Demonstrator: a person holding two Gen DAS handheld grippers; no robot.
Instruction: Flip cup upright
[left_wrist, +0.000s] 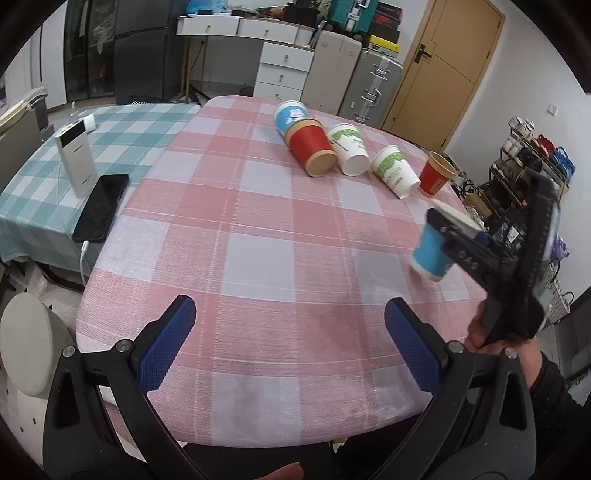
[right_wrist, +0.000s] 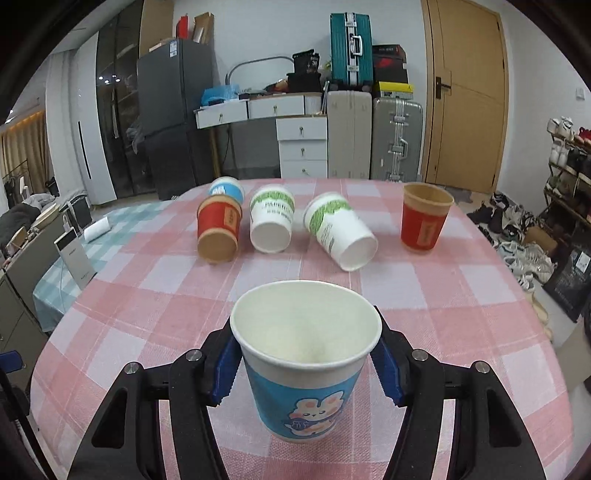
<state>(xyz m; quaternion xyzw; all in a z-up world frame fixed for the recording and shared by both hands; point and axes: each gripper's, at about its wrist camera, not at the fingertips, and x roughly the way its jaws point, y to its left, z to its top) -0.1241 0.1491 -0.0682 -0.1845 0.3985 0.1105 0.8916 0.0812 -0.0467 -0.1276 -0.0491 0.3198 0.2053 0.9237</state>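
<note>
My right gripper (right_wrist: 306, 363) is shut on a blue paper cup with a rabbit print (right_wrist: 304, 373), held mouth up over the near part of the pink checked table (right_wrist: 461, 332). The same blue cup (left_wrist: 432, 254) shows in the left wrist view, gripped at the table's right side, a little above the cloth. My left gripper (left_wrist: 290, 343) is open and empty above the table's near edge. Further back, a red cup (right_wrist: 218, 232), two white-and-green cups (right_wrist: 271, 221) (right_wrist: 340, 230) and another blue cup (right_wrist: 226, 189) lie on their sides. One red cup (right_wrist: 424, 221) stands upright at the right.
A black phone (left_wrist: 101, 206) and a white power bank (left_wrist: 77, 158) lie on the teal checked cloth (left_wrist: 33, 177) to the left. Drawers, suitcases and a door stand behind the table. A shoe rack (right_wrist: 569, 162) is at the right.
</note>
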